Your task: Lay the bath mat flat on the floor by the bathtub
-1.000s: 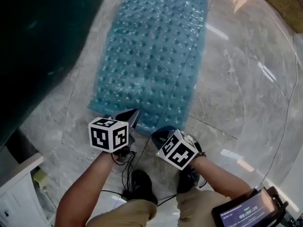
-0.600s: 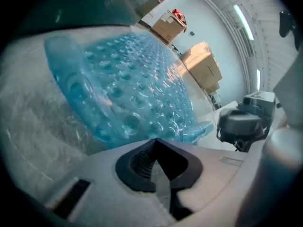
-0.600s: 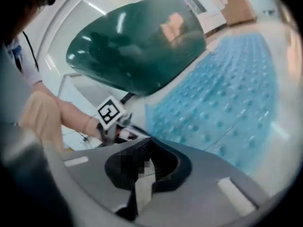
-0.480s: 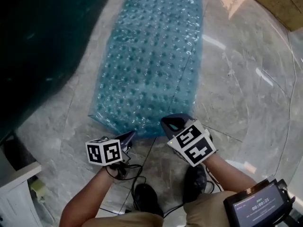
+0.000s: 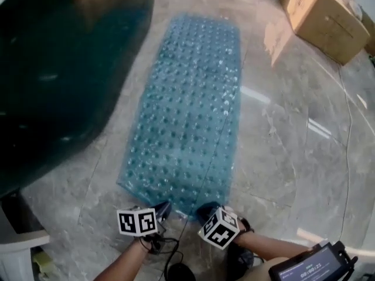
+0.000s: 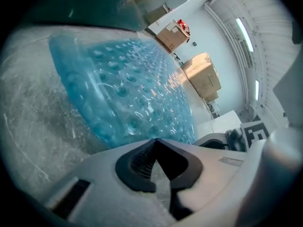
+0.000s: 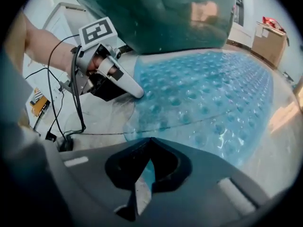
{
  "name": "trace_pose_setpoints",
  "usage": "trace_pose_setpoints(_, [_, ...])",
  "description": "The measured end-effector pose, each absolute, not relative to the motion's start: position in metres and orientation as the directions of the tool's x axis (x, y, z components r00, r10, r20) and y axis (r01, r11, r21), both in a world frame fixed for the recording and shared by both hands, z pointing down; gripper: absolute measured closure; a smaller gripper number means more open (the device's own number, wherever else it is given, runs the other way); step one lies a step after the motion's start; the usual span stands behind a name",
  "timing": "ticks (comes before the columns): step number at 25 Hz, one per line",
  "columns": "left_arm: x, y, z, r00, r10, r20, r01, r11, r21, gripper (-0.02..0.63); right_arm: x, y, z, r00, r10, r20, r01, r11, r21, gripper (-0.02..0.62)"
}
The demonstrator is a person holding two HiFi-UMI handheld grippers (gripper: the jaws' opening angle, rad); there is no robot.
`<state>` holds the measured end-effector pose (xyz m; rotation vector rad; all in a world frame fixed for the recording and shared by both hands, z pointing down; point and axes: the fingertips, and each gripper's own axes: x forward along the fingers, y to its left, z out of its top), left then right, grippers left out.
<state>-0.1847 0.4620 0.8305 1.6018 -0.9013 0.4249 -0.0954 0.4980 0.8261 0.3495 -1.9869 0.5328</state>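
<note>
Grey marble floor [image 5: 293,127], dark teal bathtub [image 5: 58,69] at left. One translucent blue studded bath mat [image 5: 187,110] lies flat on floor alongside tub. Two grippers at mat near edge. Left gripper [image 5: 163,208]: fingers [image 6: 137,167] closed tip to tip, tips at mat near left corner. Right gripper [image 5: 202,211]: fingers [image 7: 165,167] closed tip to tip over mat near edge. Brown cardboard box [image 5: 321,16] on floor, well apart from mat.

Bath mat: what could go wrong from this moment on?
1. The left gripper and right gripper pinch the bath mat's near edge; an uneven release may leave it curled.
2. The lengthwise crease may stay raised.
3. The cables trailing on the floor could trip the person.
</note>
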Motion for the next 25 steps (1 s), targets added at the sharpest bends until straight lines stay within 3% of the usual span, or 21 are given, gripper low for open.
trace_pose_setpoints(6, [-0.173,0.461,0.804,0.651,-0.346,0.675,-0.733,-0.056,0.678,0.6,-0.095,0.509,0.821,-0.488,-0.081,0.869,-0.476,0.86,-0.187,0.589])
trace_pose_setpoints(9, [-0.155,0.43,0.761,0.697,-0.437,0.569,-0.684,-0.166,0.711,0.6,-0.098,0.498,0.818,-0.552,-0.037,0.833,-0.53,0.787,-0.316,0.588])
trace_pose_setpoints(12, [-0.14,0.39,0.698,0.715,-0.556,0.422,-0.654,-0.321,0.685,0.6,-0.107,0.467,0.786,-0.642,-0.104,0.76,-0.54,0.765,-0.351,0.588])
trace_pose_setpoints(15, [-0.145,0.345,0.624,0.644,-0.709,0.286,-0.707,-0.411,0.575,0.6,-0.121,0.416,0.715,-0.726,-0.266,0.634,-0.543,0.788,-0.291,0.588])
trace_pose_setpoints(18, [-0.164,0.317,0.554,0.505,-0.849,0.155,-0.79,-0.383,0.478,0.6,-0.134,0.374,0.618,-0.778,-0.431,0.456,-0.566,0.797,-0.212,0.588])
trace_pose_setpoints(25, [-0.167,0.332,0.489,0.364,-0.931,-0.02,-0.873,-0.349,0.34,0.601,-0.154,0.349,0.46,-0.784,-0.616,0.074,-0.615,0.787,0.041,0.588])
